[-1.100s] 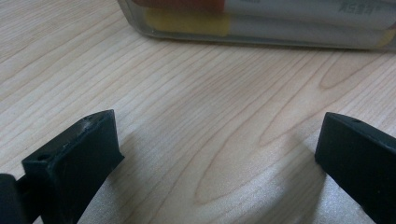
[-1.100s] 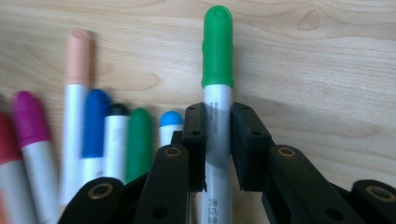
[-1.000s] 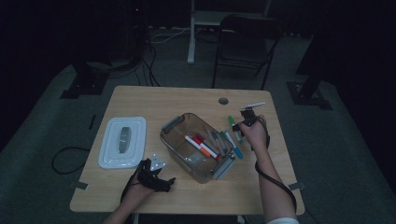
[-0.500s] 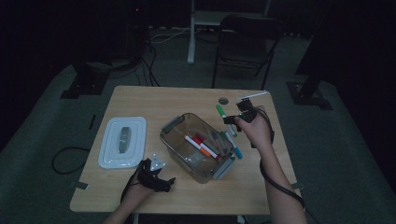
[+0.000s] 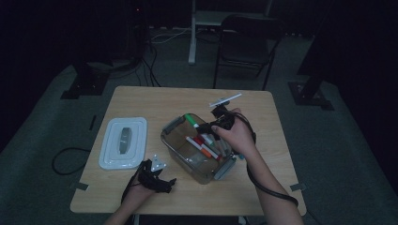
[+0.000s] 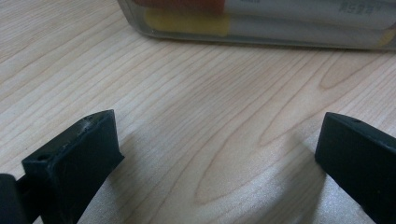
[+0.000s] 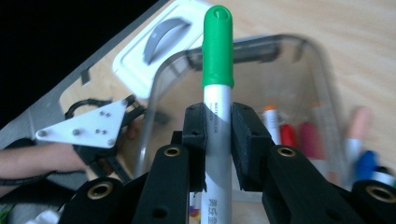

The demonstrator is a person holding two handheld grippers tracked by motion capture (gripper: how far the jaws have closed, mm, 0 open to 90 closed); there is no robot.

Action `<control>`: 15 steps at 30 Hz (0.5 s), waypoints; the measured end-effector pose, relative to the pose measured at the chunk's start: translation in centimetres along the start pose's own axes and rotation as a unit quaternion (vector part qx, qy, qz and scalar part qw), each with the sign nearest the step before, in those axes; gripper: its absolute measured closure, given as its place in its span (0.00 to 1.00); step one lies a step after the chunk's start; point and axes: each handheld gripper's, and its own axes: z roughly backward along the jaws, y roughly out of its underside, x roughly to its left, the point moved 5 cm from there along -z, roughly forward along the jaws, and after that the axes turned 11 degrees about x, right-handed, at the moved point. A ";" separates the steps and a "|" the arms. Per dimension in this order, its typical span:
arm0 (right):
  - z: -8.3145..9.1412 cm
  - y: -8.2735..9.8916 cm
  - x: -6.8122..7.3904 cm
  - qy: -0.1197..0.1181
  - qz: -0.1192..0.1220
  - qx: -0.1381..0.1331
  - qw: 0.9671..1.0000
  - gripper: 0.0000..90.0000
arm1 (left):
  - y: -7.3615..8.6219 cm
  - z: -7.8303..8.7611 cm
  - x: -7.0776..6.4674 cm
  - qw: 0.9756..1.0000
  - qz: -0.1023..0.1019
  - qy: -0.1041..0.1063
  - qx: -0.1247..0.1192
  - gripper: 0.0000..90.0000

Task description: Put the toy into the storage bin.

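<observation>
Right gripper (image 5: 206, 126): its 2 jaws are clamping the white barrel of a green-capped marker (image 7: 217, 88), and the person's right hand (image 5: 237, 136) is carrying it above the far part of the clear container (image 5: 174, 146).
Green-capped marker: it is sticking out straight ahead of the right fingers (image 7: 196, 128), cap end farthest from them, pointing toward the container's far-left corner in the high view.
Clear container: it is sitting on the wooden table (image 5: 155, 101) directly under and ahead of the right fingers, its wall rising between them and the lid.
Markers inside: several are lying on the container floor below the right fingers, a red-capped one (image 5: 199, 140) and an orange-capped one (image 5: 205, 152) among them; more are lying blurred to the right of the jaws in the right gripper view.
White lid (image 5: 123, 142): it is lying flat beyond the container from the right fingers, grey handle up, well apart from them.
Left gripper (image 5: 162, 180): it is resting low at the table's near edge in the person's left hand (image 5: 138, 192), its 2 fingers (image 6: 79, 154) standing wide apart with bare wood between them.
Ahead of the left fingers: the container's near wall is standing in the way, with yellow showing through it.
White stick (image 5: 225, 100): it is lying on the table beyond the right fingers, apart from them.
Background: a dark folding chair (image 5: 246, 42) is standing past the far edge of the table.
</observation>
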 end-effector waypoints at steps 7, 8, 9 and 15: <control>-4.6 0.4 1.2 0.008 0.021 0.055 0.998 0.85 | 0.0 0.0 0.0 1.000 0.000 0.000 -0.001 0.01; -6.1 0.6 1.3 -0.002 0.017 0.074 0.997 0.85 | 0.0 0.0 0.0 1.000 0.000 0.000 0.000 0.01; -6.1 0.6 1.3 -0.002 0.017 0.074 0.997 0.85 | 0.0 0.0 0.0 1.000 0.000 0.000 0.000 0.01; -9.8 0.8 1.3 0.011 0.020 0.123 0.992 0.85 | 0.0 0.0 0.0 1.000 0.000 -0.001 -0.001 0.01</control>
